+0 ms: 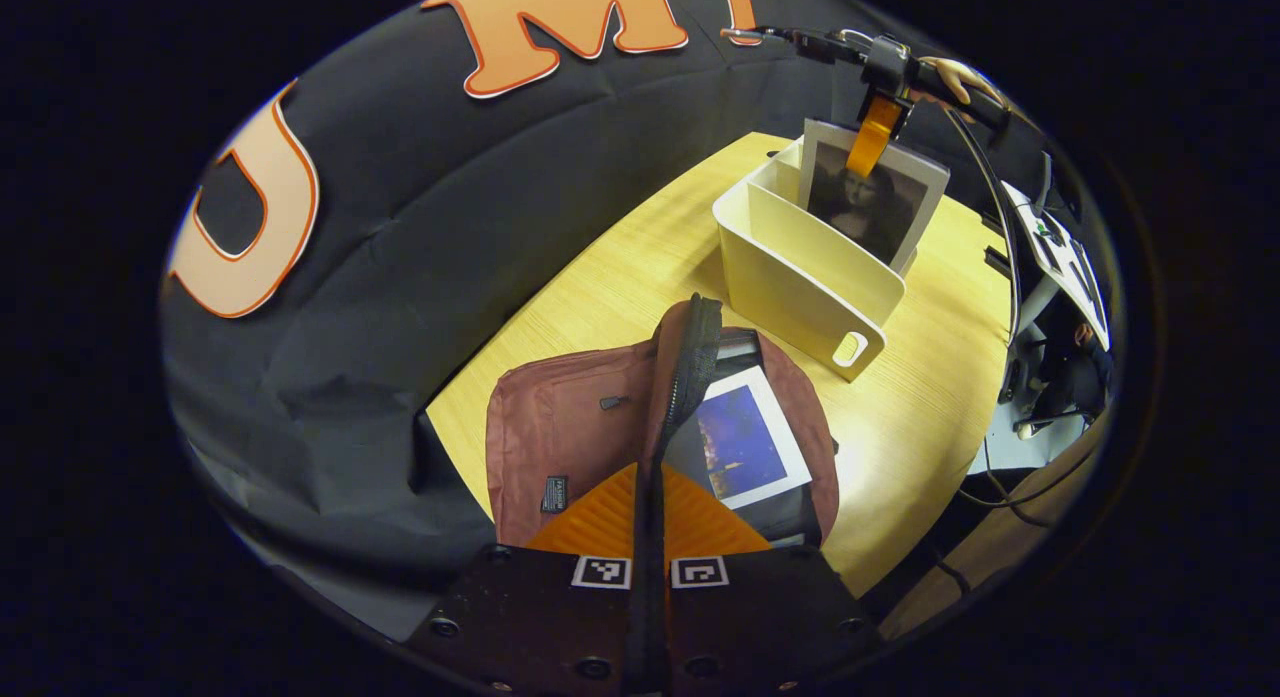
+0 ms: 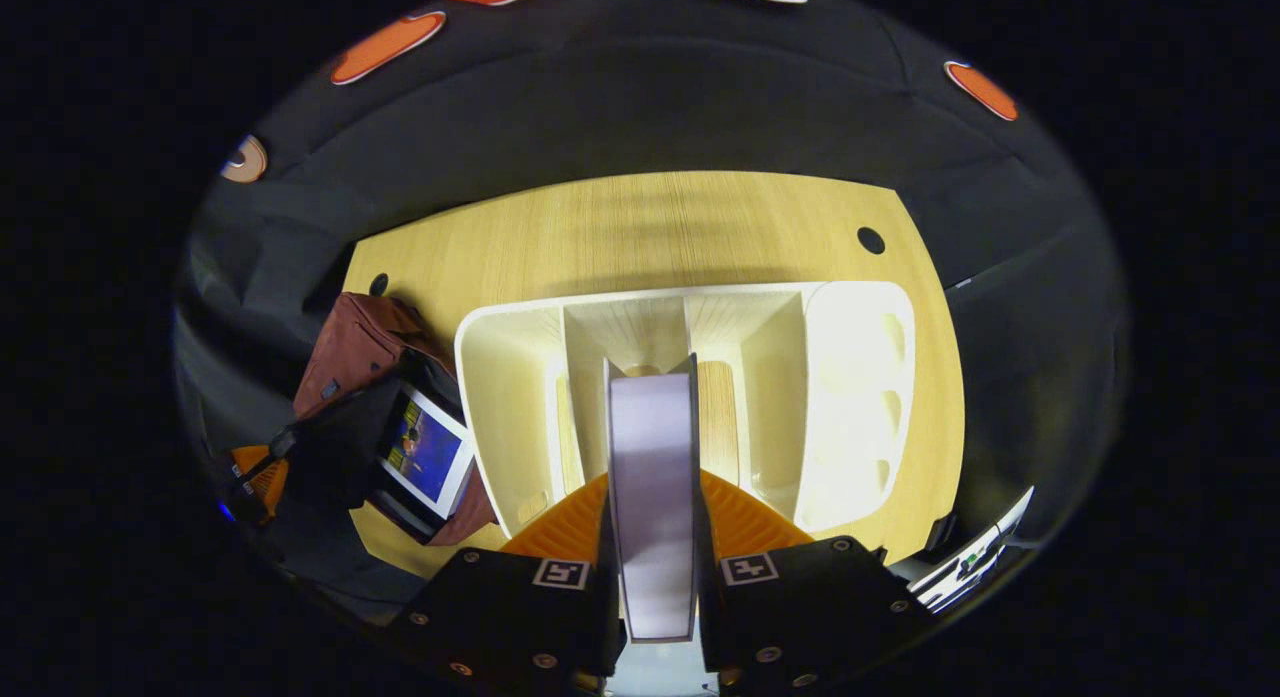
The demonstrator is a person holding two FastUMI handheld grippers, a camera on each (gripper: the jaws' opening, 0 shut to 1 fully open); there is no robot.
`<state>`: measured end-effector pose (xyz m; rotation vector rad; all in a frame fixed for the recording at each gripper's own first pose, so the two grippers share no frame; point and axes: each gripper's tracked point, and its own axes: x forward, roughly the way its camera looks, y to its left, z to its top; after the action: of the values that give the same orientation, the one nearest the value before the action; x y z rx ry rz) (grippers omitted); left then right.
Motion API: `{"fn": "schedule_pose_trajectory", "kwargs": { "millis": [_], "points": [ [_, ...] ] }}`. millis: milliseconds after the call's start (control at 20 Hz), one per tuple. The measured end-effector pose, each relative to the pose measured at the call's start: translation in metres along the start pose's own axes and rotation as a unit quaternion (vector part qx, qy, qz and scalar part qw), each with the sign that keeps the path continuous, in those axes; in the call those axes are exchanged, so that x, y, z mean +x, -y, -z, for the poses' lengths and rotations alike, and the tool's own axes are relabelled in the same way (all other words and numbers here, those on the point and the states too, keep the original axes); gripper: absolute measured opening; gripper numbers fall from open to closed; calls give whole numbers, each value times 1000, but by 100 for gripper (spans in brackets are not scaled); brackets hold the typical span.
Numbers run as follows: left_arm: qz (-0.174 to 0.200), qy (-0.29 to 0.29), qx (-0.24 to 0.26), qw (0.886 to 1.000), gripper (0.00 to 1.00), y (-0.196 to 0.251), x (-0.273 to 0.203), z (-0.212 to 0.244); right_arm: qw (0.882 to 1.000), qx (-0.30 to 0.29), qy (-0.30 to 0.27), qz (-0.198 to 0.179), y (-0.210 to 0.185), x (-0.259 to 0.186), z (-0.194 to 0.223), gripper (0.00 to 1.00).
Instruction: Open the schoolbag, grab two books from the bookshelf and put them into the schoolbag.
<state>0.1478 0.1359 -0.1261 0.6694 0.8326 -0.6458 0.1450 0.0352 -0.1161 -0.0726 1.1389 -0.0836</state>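
Clamped between the left gripper [image 1: 648, 522] fingers, the maroon schoolbag [image 1: 570, 427] flap edge stands raised; just right of it a blue-covered book [image 1: 740, 442] lies inside. Ahead-right, the right gripper [image 2: 652, 537] pinches a portrait-covered book [image 1: 880, 202] upright in the cream bookshelf [image 2: 860, 397].

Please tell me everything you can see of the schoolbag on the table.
The schoolbag is reddish-brown fabric and lies on the wooden table beside the white bookshelf. Its zipped flap is held up by the left tongs, shut on it. Inside lies one book with a blue picture in a white border.
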Motion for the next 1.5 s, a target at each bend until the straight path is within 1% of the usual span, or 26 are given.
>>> {"fn": "schedule_pose_trajectory", "kwargs": {
  "millis": [100,200,400,450,550,650,700,850,950,1050,1150,1250,1400,1500],
  "points": [
    [0,2,3,1000,1,0,0,0,1000,3,16,10,6,-27,-2,33],
    [2,4,7,1000,1,3,2,2,999,14,33,5,4,-55,0,33],
    [6,4,9,1000,1,6,3,8,997,15,80,-8,-4,-115,5,33],
    [6,4,9,1000,1,6,3,8,995,17,92,-21,-11,-129,9,33],
    [-4,10,12,1000,0,3,3,7,991,30,109,-68,-34,-150,23,33],
    [-12,10,12,1000,1,-1,5,9,985,44,121,-114,-55,-163,39,33],
    [-14,11,10,1000,1,-2,4,10,982,50,126,-129,-62,-164,47,33],
    [-17,15,16,1000,1,-3,0,9,972,88,142,-166,-80,-150,67,33],
    [-19,17,21,999,0,-2,-3,7,960,126,150,-202,-97,-133,76,33],
    [-19,18,24,999,0,-3,-7,5,944,163,152,-242,-117,-112,87,33],
    [-16,19,19,1000,1,-3,-11,6,929,196,155,-272,-135,-86,97,33],
    [-20,18,17,999,0,-6,-15,6,915,232,155,-293,-152,-58,108,32],
    [-21,11,21,1000,0,-4,-19,6,889,283,152,-326,-182,-18,115,32],
    [-23,9,28,999,0,-3,-25,5,881,299,154,-332,-198,4,117,32]
  ]
}}
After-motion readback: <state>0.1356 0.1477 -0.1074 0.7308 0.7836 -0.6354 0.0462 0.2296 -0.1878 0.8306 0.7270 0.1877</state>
